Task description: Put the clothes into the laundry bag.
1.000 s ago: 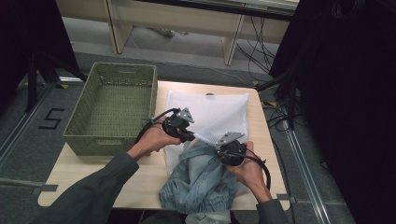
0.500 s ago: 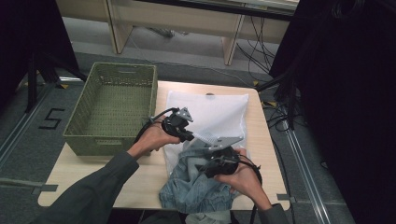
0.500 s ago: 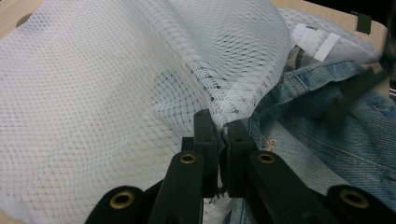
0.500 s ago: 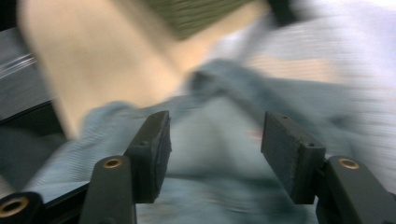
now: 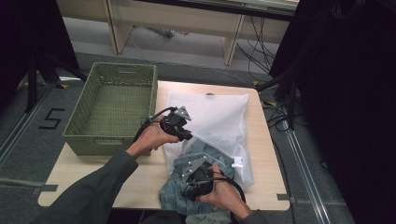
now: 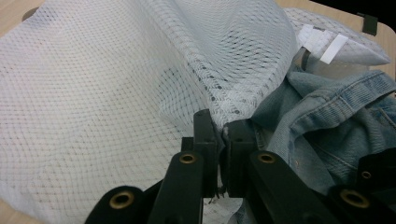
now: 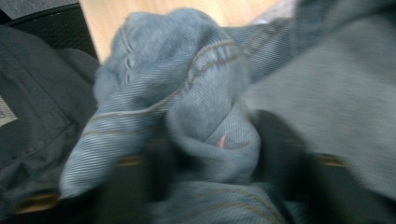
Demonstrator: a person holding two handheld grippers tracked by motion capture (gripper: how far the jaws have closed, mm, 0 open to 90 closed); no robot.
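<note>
A white mesh laundry bag lies on the wooden table, its open edge lifted. My left gripper is shut on that mesh edge and holds the mouth up. A blue denim garment lies partly inside the mouth and partly bunched at the table's front edge. My right gripper is down in the bunched denim. Its jaws have just been closing, and a thick fold of denim fills the gap between them and touches both. That view is blurred.
An empty green woven basket stands at the table's left, close to the left hand. Bare tabletop shows to the right of the bag and at the front left. A dark sleeve lies beside the denim.
The right hand has moved from the bag's mouth towards the front edge and down into the bunched denim. The left hand has held still with the mesh edge.
</note>
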